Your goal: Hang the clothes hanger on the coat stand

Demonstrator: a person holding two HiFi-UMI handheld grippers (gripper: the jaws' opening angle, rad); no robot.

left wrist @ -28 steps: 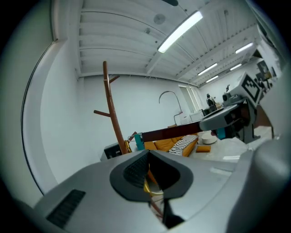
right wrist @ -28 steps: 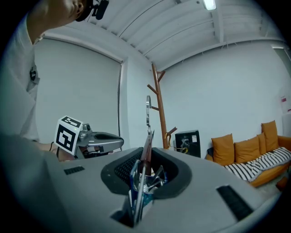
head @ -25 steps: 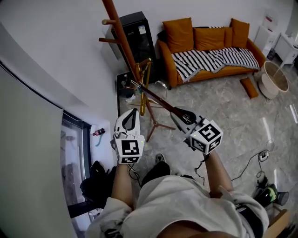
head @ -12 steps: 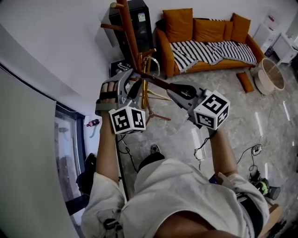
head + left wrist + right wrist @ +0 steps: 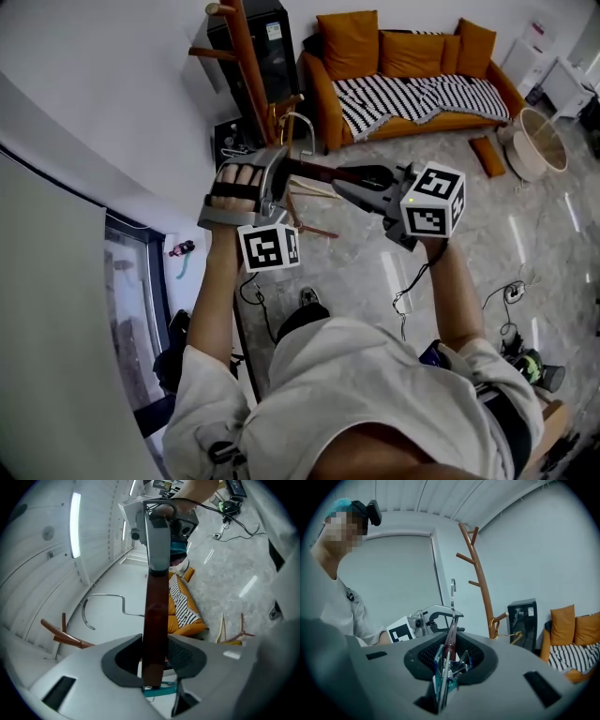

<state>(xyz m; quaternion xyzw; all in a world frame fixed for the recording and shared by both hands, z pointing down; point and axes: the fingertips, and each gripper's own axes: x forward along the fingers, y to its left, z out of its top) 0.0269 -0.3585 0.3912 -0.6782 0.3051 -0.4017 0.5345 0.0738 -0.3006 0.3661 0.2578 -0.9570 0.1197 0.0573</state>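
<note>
A dark wooden clothes hanger [image 5: 328, 173] with a metal hook [image 5: 300, 122] spans between my two grippers at chest height. My right gripper [image 5: 354, 185] is shut on its right end; in the right gripper view the wood [image 5: 451, 637] runs out of the jaws [image 5: 449, 656] towards the hook [image 5: 453, 592]. My left gripper [image 5: 279, 167] is at the other end, and its jaws are closing with the hanger arm [image 5: 155, 597] between them [image 5: 153, 653], pads against the wood. The brown coat stand [image 5: 246, 66] rises just beyond, pegs up [image 5: 480, 578].
An orange sofa [image 5: 412, 56] with a striped blanket stands by the far wall, next to a black cabinet [image 5: 277, 42] behind the stand. A round basket [image 5: 539, 141] sits at the right. Cables [image 5: 511, 291] lie on the marble floor. A window runs along the left.
My left gripper rose from waist height to the hanger's left end, opened and came round the wooden arm. The right gripper lifted the hanger nearer the stand.
</note>
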